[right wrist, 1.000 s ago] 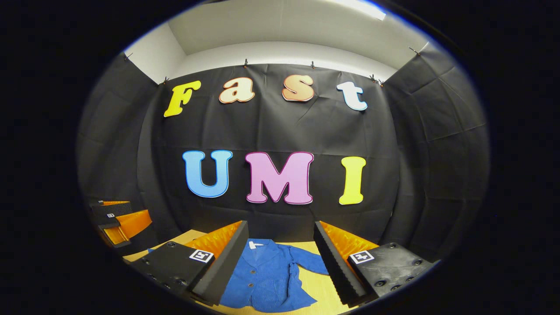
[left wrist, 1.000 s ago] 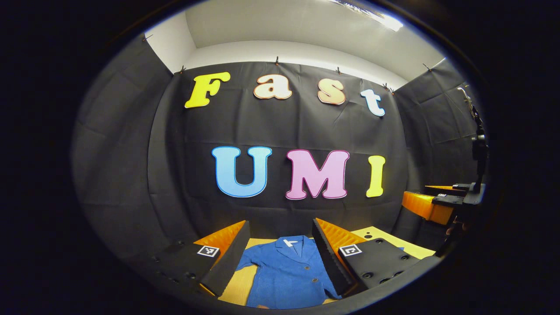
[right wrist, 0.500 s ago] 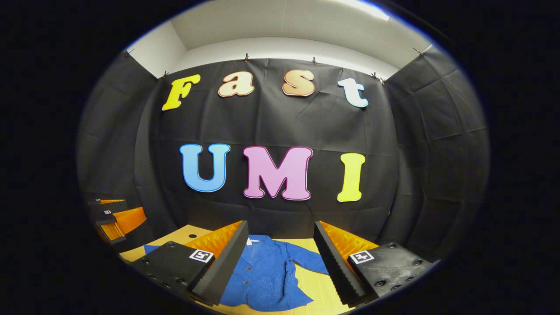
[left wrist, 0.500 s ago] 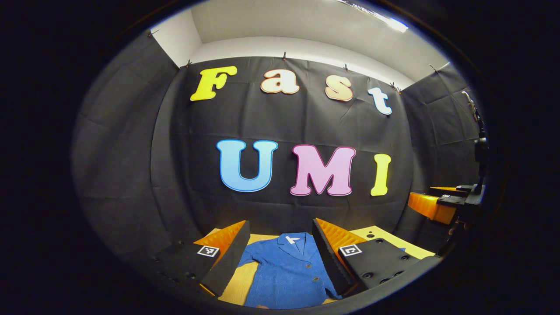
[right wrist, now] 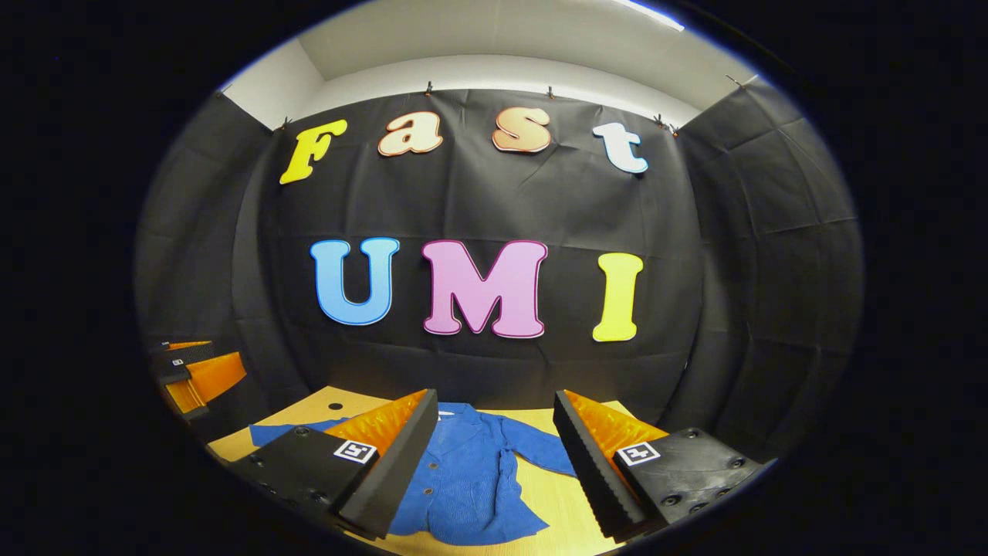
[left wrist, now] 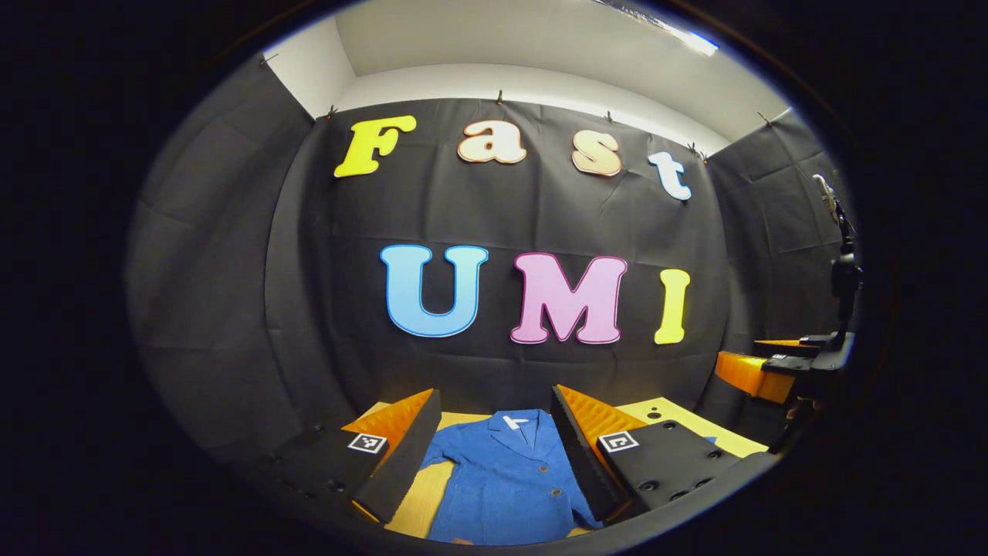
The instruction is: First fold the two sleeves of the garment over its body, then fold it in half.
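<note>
A blue buttoned jacket lies flat on the wooden table, collar towards the far wall, sleeves spread out to both sides. In the left gripper view my left gripper hangs open above it, with nothing between its fingers. The right gripper view has the same jacket with one sleeve stretched right and the other sleeve reaching left behind a finger. My right gripper is also open and holds nothing. Each view shows the other gripper farther off: the right one, the left one.
The table ends at the black cloth wall close behind the jacket's collar. Small round holes mark the table top at the back left. A dark stand rises at the right edge of the left gripper view.
Both grippers have tipped slightly downwards and the right one has come a little nearer, so more table and the left sleeve show in the right gripper view. The jacket has not moved.
</note>
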### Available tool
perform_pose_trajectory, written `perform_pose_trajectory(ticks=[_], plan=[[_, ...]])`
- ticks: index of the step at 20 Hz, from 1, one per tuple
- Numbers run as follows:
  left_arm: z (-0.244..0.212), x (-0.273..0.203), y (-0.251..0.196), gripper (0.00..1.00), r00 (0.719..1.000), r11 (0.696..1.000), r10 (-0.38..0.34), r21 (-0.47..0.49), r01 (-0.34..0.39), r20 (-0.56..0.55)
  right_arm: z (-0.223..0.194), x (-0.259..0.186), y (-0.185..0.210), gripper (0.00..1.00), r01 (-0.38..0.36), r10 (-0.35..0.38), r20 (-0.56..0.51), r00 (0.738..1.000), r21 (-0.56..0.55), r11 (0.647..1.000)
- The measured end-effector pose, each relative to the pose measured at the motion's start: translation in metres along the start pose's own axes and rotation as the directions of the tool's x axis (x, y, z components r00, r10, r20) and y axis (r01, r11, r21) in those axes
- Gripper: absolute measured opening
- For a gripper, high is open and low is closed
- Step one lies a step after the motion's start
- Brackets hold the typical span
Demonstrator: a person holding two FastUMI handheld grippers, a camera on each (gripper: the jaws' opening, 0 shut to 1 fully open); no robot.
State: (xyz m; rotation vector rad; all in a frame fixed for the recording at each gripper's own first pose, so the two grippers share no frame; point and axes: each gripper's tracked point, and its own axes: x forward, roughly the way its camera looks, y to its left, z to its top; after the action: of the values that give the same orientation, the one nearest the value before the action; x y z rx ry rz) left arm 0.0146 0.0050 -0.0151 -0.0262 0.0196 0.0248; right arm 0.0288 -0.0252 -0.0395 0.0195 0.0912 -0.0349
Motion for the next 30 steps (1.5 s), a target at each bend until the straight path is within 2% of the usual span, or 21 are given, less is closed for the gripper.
perform_pose_trajectory(ticks=[6,10,14,18,20,23,26,30], plan=[[-0.002,0.005,-0.01,0.82,1.0,1.0,0.013,0.006,-0.013,-0.005,-0.016,0.017,-0.016,0.96,0.008,-0.005,-0.052,0.999,0.048,0.999],[-0.012,0.013,-0.02,0.82,0.999,1.0,0.031,-0.003,-0.031,-0.026,-0.048,0.041,-0.037,0.96,0.02,-0.014,-0.129,0.992,0.044,0.999],[-0.024,0.026,-0.035,0.82,0.998,0.999,0.046,0.009,-0.045,-0.046,-0.101,0.062,-0.067,0.96,0.031,-0.019,-0.247,0.969,0.045,0.998],[-0.031,0.044,-0.053,0.82,0.996,0.998,0.068,0.013,-0.068,-0.051,-0.154,0.085,-0.107,0.97,0.071,-0.045,-0.359,0.932,0.059,0.996],[-0.036,0.052,-0.062,0.82,0.995,0.997,0.075,0.011,-0.074,-0.06,-0.182,0.098,-0.131,0.97,0.101,-0.074,-0.407,0.91,0.046,0.994],[-0.045,0.064,-0.073,0.82,0.994,0.997,0.082,0.016,-0.081,-0.078,-0.225,0.111,-0.167,0.97,0.169,-0.121,-0.499,0.858,0.053,0.984],[-0.054,0.073,-0.075,0.82,0.99,0.995,0.102,0.02,-0.101,-0.1,-0.268,0.126,-0.205,0.98,0.267,-0.164,-0.58,0.798,0.095,0.959],[-0.068,0.084,-0.073,0.82,0.98,0.99,0.14,0.013,-0.14,-0.139,-0.317,0.136,-0.269,0.96,0.421,-0.268,-0.667,0.695,0.075,0.904]])
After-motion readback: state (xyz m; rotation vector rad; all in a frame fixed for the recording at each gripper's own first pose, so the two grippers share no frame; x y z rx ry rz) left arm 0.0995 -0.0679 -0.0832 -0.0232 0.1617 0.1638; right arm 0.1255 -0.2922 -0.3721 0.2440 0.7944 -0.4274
